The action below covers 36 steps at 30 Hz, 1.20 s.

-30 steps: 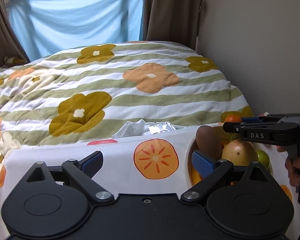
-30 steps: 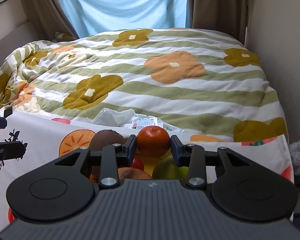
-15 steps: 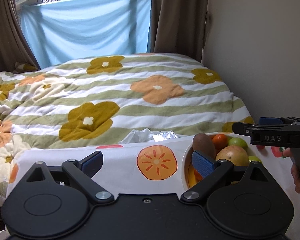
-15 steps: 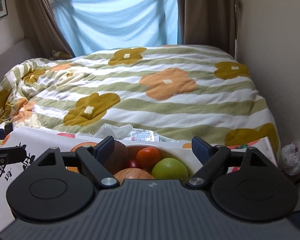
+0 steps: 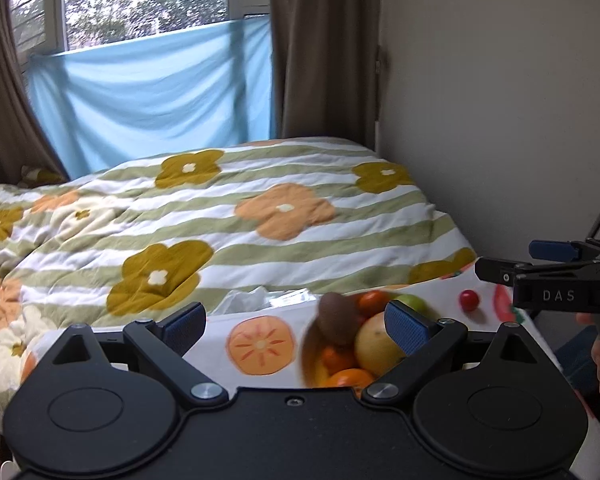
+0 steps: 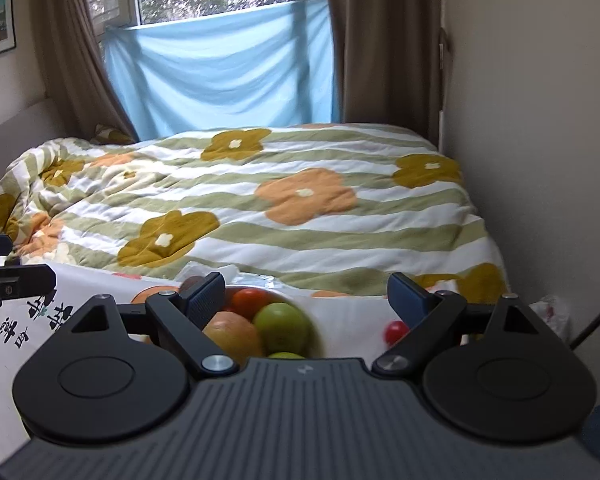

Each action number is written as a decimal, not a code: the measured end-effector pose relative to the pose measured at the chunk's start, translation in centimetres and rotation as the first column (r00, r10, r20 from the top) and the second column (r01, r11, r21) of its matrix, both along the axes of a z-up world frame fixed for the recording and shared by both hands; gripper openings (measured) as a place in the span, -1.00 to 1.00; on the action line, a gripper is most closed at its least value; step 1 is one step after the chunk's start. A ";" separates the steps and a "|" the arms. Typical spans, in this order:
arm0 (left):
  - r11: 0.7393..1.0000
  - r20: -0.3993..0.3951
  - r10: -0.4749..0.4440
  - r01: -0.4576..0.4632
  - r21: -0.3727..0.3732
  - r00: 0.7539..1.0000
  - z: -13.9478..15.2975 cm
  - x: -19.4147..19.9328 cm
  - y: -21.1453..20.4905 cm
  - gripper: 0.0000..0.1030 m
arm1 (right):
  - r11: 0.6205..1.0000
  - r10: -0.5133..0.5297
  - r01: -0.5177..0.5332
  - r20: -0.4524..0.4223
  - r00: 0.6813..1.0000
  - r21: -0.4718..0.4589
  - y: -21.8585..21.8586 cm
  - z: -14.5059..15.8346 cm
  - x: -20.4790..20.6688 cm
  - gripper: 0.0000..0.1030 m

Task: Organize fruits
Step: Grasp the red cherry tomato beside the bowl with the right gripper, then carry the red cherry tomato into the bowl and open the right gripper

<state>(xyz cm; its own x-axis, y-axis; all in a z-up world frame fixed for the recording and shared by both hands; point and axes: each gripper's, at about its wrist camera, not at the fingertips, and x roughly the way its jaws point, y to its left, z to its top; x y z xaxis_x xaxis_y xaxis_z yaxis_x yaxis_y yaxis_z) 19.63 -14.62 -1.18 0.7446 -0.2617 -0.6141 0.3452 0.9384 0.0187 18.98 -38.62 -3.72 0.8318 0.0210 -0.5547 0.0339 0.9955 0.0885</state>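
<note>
Both hand-held grippers stand spread and empty: right hand-held gripper (image 6: pixel 304 294), jaws opening, and left hand-held gripper (image 5: pixel 296 326). Below them, a round white bowl (image 5: pixel 306 354) on the fruit-print tabletop (image 5: pixel 220 326) holds piled fruit. One small red cherry tomato (image 6: pixel 396 331) lies outside; I judge it wants a gentle centred pinch.

Right gripper (image 6: pixel 304 294): its jaws, earlier clamped on the small orange tangerine (image 6: pixel 248 300), now stand wide apart and empty.
Tangerine: now lying in the white fruit bowl (image 5: pixel 306 354).
Both grippers: raised and drawn back from the bowl.
</note>
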 end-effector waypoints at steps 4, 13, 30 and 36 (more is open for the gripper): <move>0.999 0.008 -0.033 0.033 0.018 0.999 -0.1 -0.4 -2.3 0.91 | 0.999 -0.034 0.034 0.014 0.999 -0.009 -2.8 0.3 -0.4 1.00; 0.994 -0.016 -0.094 0.094 0.053 0.995 -2.1 0.2 -6.6 0.91 | 0.999 -0.025 0.022 -0.062 0.998 -0.041 -6.5 -4.0 2.4 0.92; 0.991 -0.095 -0.091 0.099 0.089 0.991 -5.8 2.0 -7.4 0.91 | 0.999 0.009 0.000 -0.243 0.970 0.039 -7.5 -12.3 8.2 0.31; 0.992 -0.115 -0.089 0.099 0.084 0.989 -6.0 2.4 -7.3 0.91 | 1.000 -0.005 0.013 -0.272 0.962 0.029 -7.5 -12.9 8.5 -0.03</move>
<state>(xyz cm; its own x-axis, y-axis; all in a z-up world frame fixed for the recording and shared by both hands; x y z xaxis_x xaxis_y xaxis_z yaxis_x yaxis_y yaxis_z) 22.06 -21.93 -7.23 0.6456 -0.2679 -0.7152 0.4366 0.8978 0.0578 27.52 -46.13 -16.59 0.6497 0.0343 -0.7594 0.0696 0.9921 0.1044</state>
